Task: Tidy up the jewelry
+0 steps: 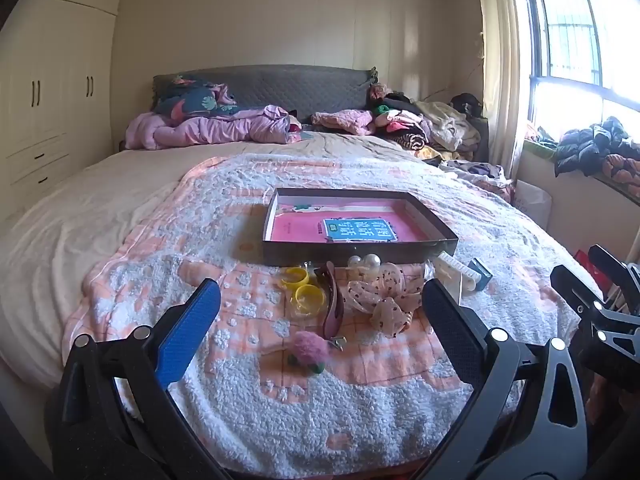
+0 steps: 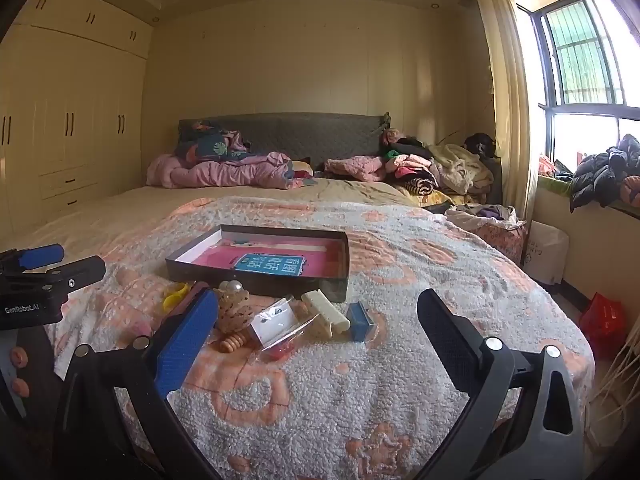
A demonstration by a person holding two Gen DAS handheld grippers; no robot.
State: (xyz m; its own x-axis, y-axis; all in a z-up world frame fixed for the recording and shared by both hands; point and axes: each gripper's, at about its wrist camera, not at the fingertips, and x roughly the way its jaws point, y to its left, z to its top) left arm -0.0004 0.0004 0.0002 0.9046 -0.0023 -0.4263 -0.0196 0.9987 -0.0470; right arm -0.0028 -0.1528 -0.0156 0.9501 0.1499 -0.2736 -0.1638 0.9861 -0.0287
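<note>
A shallow dark box (image 1: pixel 356 246) (image 2: pixel 256 276) with a pink lining and a blue label lies on the patterned blanket. In front of it lie two yellow rings (image 1: pixel 302 286), a pink hair claw (image 1: pixel 334 304), pearls (image 1: pixel 366 261), a dotted bow (image 1: pixel 380 300), a pink pompom clip (image 1: pixel 306 350), a white comb (image 2: pixel 326 312), a small blue box (image 2: pixel 361 321), a clear packet (image 2: pixel 278 322) and wooden beads (image 2: pixel 231 343). My left gripper (image 1: pixel 320 316) is open, low over the accessories. My right gripper (image 2: pixel 316 326) is open too, nothing between its fingers.
The blanket (image 1: pixel 320 420) covers the near end of a large bed. Piled bedding and clothes (image 1: pixel 404 120) sit at the headboard. Wardrobes (image 1: pixel 44 100) line the left wall. A window (image 1: pixel 580 60), a bag (image 2: pixel 546 252) and a red basket (image 2: pixel 604 318) stand right.
</note>
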